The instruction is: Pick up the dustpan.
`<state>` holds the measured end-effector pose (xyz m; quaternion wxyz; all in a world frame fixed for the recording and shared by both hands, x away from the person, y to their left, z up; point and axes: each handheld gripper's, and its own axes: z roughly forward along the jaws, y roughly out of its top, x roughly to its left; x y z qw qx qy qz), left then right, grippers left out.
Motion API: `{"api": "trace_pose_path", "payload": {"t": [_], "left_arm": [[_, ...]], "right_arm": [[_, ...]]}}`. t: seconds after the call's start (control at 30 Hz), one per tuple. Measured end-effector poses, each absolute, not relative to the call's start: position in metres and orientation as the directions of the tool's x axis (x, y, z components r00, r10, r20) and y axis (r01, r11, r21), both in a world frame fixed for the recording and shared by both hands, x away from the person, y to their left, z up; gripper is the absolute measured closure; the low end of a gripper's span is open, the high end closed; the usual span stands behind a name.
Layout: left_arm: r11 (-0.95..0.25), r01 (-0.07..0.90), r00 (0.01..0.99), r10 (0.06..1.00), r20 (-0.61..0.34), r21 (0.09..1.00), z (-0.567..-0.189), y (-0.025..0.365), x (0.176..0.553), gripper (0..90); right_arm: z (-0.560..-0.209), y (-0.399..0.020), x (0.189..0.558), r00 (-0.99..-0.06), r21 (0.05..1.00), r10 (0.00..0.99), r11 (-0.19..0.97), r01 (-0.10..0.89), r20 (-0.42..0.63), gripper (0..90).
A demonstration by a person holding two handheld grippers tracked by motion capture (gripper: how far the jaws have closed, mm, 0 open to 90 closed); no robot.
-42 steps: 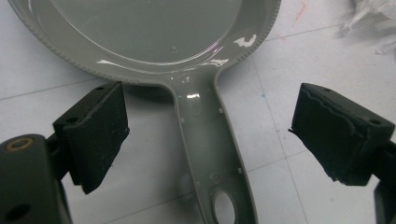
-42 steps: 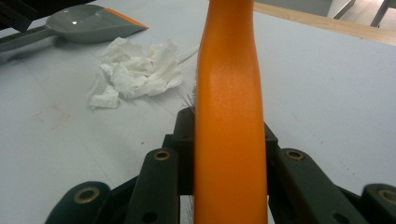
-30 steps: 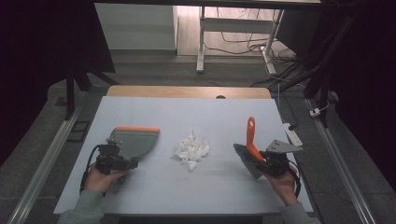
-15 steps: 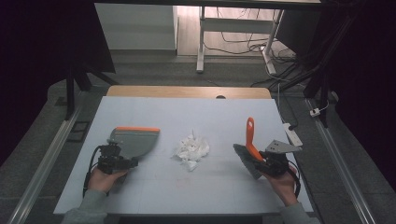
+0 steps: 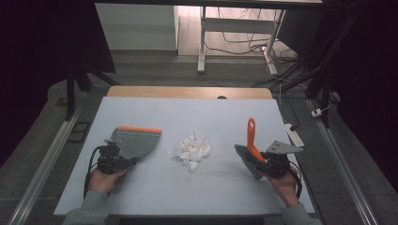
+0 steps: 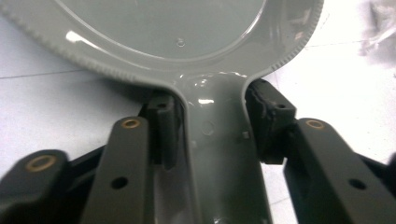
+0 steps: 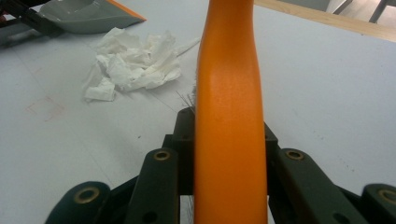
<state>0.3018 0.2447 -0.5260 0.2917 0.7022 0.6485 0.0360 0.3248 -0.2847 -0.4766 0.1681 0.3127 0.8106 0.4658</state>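
We have the left tool (image 5: 123, 161) just closed, pinching the dustpan (image 5: 136, 142) handle, right tool (image 5: 263, 164) pinching the brush (image 5: 252, 140), crumpled tissue (image 5: 193, 150) on the surface (image 5: 225, 117) between them, slightly nearer the dustpan.

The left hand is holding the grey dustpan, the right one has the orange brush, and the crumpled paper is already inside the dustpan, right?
Not quite. The crumpled paper is not in the dustpan; it lies on the table between the dustpan and the orange brush, as the high view shows. The rest is right.
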Motion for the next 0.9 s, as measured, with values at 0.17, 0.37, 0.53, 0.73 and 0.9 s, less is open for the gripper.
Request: {"api": "trace_pose_path", "payload": {"t": [0.17, 0.37, 0.53, 0.73, 0.9], "left_arm": [[0.015, 0.885, 0.161, 0.929, -0.334, 0.466, -0.5264, 0.2478, 0.3013, 61.0], [0.006, 0.874, 0.177, 0.927, -0.33, 0.486, -0.5274, 0.2504, 0.3007, 61.3], [-0.001, 0.867, 0.191, 0.925, -0.329, 0.499, -0.5274, 0.2517, 0.3004, 61.3], [-0.002, 0.855, 0.205, 0.92, -0.334, 0.519, -0.5257, 0.2531, 0.2995, 61.4], [-0.008, 0.835, 0.228, 0.915, -0.333, 0.549, -0.5238, 0.2558, 0.2981, 61.4]], "right_arm": [[-0.4769, -0.284, 0.3246, -0.748, 0.859, 0.664, 0.373, 0.35, 0.016, 70.7], [-0.4773, -0.2836, 0.3246, -0.748, 0.857, 0.663, 0.378, 0.351, 0.014, 70.6], [-0.4758, -0.284, 0.3243, -0.751, 0.863, 0.66, 0.365, 0.349, 0.025, 70.6], [-0.4752, -0.2834, 0.3238, -0.751, 0.864, 0.66, 0.363, 0.348, 0.026, 70.6], [-0.4749, -0.2829, 0.3237, -0.751, 0.865, 0.659, 0.364, 0.346, 0.023, 70.6]]}}
